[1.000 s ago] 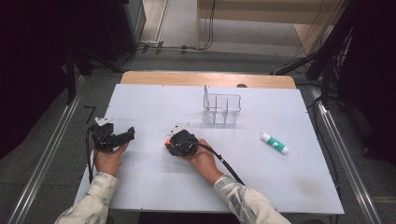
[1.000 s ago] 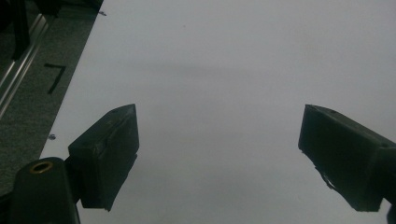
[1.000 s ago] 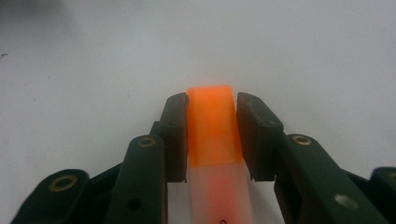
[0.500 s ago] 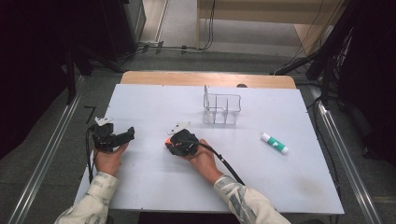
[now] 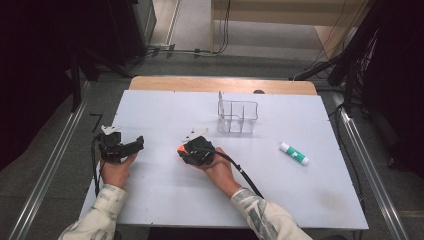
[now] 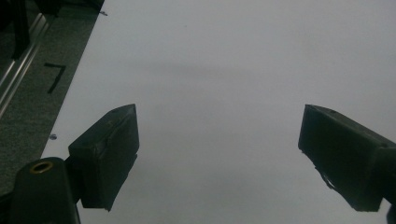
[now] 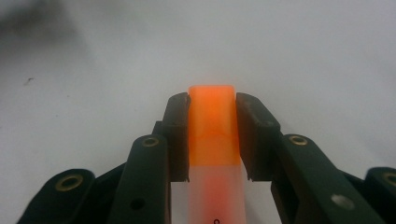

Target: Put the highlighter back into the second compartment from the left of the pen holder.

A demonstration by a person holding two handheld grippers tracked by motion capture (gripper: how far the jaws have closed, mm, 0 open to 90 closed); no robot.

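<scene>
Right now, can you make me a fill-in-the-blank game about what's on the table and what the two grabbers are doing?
1. The right gripper is shut on a tube with an ____ end.
2. The left gripper has its jaws wide ____.
3. The clear divided box has ____ inside it.
4. The white and green tube lies to the ____ of the box in the high view.

Missing words: orange; open; nothing; right

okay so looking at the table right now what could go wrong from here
The right gripper pinches an orange-capped tube near its cap end; it might pivot or slip out when lifted. The clear divided organizer looks light, so a bump could shove or tip it. The green-and-white tube lies loose and may roll.
</scene>
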